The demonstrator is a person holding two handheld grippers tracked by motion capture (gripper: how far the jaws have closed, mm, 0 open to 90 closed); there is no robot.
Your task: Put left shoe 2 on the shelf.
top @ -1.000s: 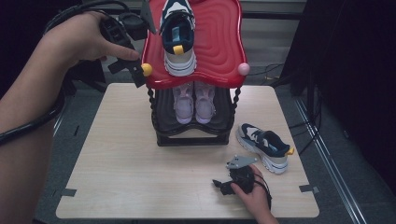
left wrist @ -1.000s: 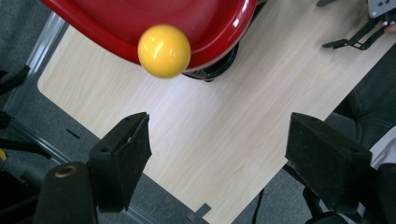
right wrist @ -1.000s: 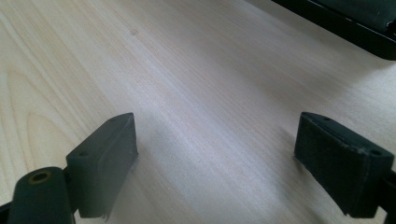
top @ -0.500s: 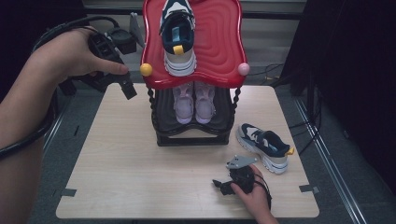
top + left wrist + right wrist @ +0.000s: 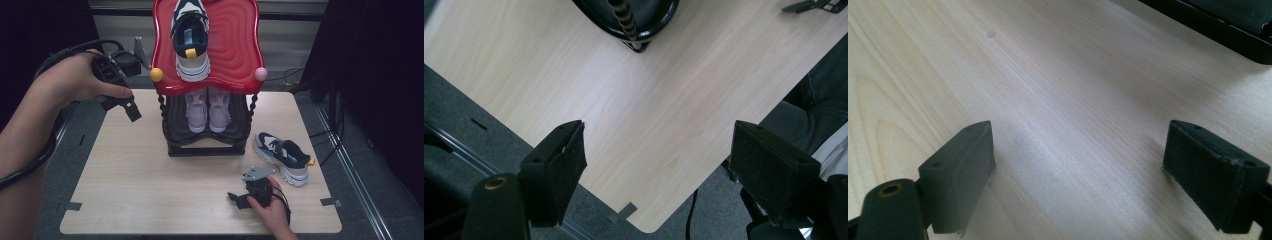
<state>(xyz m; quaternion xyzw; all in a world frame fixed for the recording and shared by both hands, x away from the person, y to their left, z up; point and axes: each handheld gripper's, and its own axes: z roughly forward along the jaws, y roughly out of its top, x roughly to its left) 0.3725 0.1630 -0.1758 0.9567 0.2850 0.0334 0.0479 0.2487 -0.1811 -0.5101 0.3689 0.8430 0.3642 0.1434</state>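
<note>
Left gripper (image 5: 131,111) has pulled back from the rack's (image 5: 207,145) red top (image 5: 235,55) and dropped left, now over the table's (image 5: 150,170) left edge; jaws wide, nothing between them. Right gripper (image 5: 237,199) unchanged, resting on the table near the front, jaws wide and empty. One shoe (image 5: 190,37) sits on the red top, its mate (image 5: 282,157) on the table right of the rack

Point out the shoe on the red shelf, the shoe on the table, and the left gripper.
Top shoe (image 5: 190,40), high view, its laces.
Table shoe (image 5: 282,156), high view, its upper.
Left gripper (image 5: 659,172), left gripper view, between its open jaws.
</note>
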